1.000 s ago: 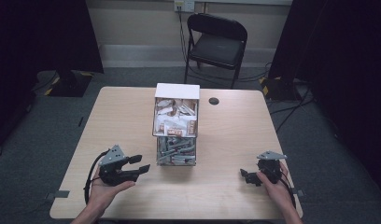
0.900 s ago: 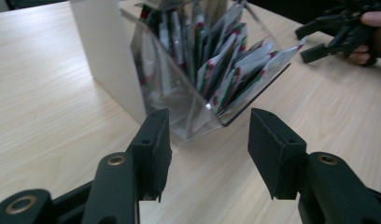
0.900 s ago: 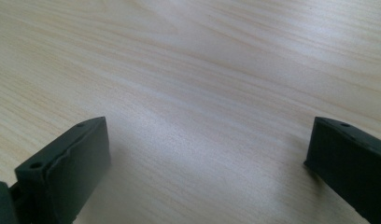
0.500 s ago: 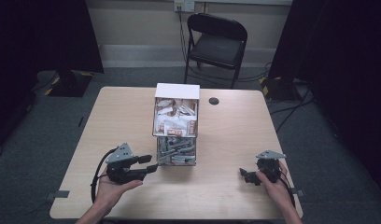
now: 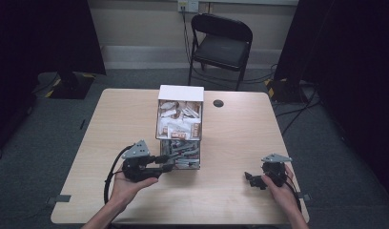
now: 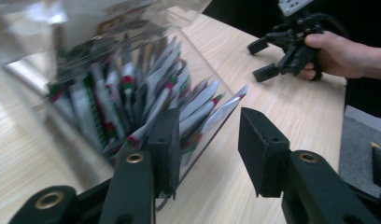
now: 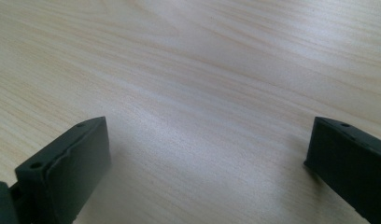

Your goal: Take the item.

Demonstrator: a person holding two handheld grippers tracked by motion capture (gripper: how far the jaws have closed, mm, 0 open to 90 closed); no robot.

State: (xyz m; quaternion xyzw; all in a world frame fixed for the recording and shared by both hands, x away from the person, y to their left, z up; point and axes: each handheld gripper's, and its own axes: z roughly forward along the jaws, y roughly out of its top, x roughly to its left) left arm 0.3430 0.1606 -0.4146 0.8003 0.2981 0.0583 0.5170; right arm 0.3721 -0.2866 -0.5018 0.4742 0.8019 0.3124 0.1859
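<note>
A clear tiered box [image 5: 179,125] stands mid-table; white and brown packets [image 5: 179,118] fill its upper bin, grey and green sachets [image 5: 184,152] its lower one. My left gripper [image 5: 168,164] is open, its jaws at the lower bin's front left corner. In the left gripper view the left gripper [image 6: 209,135] straddles the bin's clear wall [image 6: 205,135], one jaw in front of the upright sachets [image 6: 146,88]. My right gripper [image 5: 250,180] rests open near the front right edge, far from the box. In the right gripper view the right gripper [image 7: 207,144] spans bare wood.
A small black disc [image 5: 218,103] lies on the table [image 5: 111,124] behind the box to the right. A black folding chair [image 5: 221,40] stands beyond the far edge. The right gripper [image 6: 257,60], held in a hand, appears in the left gripper view.
My left gripper has moved right across the table, up to the box's lower bin. The right gripper has hardly shifted.
</note>
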